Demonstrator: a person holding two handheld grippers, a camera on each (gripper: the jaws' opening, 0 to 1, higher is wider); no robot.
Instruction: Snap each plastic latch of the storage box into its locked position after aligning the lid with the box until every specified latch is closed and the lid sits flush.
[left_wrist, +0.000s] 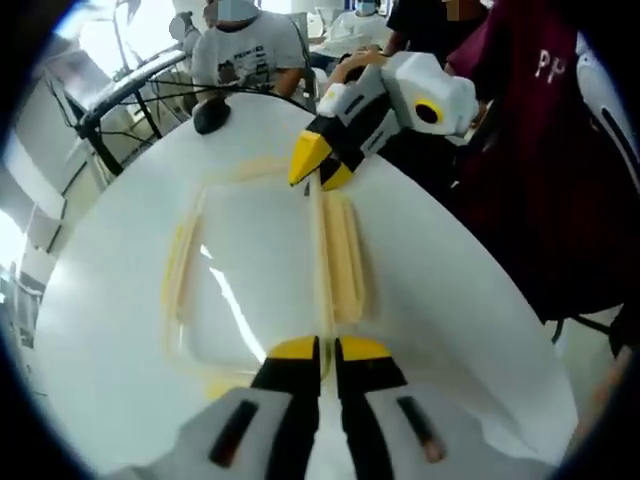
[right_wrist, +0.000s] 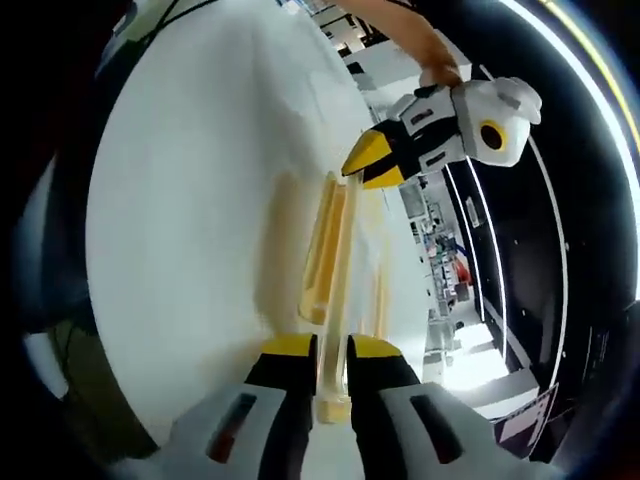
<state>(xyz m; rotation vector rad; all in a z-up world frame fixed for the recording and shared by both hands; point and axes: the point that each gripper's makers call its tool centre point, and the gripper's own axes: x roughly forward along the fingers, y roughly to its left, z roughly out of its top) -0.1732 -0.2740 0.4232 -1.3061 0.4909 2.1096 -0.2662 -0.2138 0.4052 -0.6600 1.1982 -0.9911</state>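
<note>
A clear storage box with its lid (left_wrist: 250, 280) on lies on the white round table (left_wrist: 450, 300). A long pale yellow latch (left_wrist: 342, 255) runs along its right side. My left gripper (left_wrist: 328, 350) is shut on the near end of that latch's thin edge. My right gripper (left_wrist: 322, 165) comes in from the upper right, its yellow tips close together at the latch's far end. In the right gripper view the latch (right_wrist: 325, 250) runs away from my right gripper (right_wrist: 333, 348), whose jaws pinch its near end. The left gripper (right_wrist: 372, 165) sits at the far end.
A black object (left_wrist: 212, 115) lies on the table's far edge. People sit behind it, and a person in a dark red shirt (left_wrist: 540, 150) stands close on the right. In the right gripper view, white tabletop (right_wrist: 180, 200) spreads left of the box.
</note>
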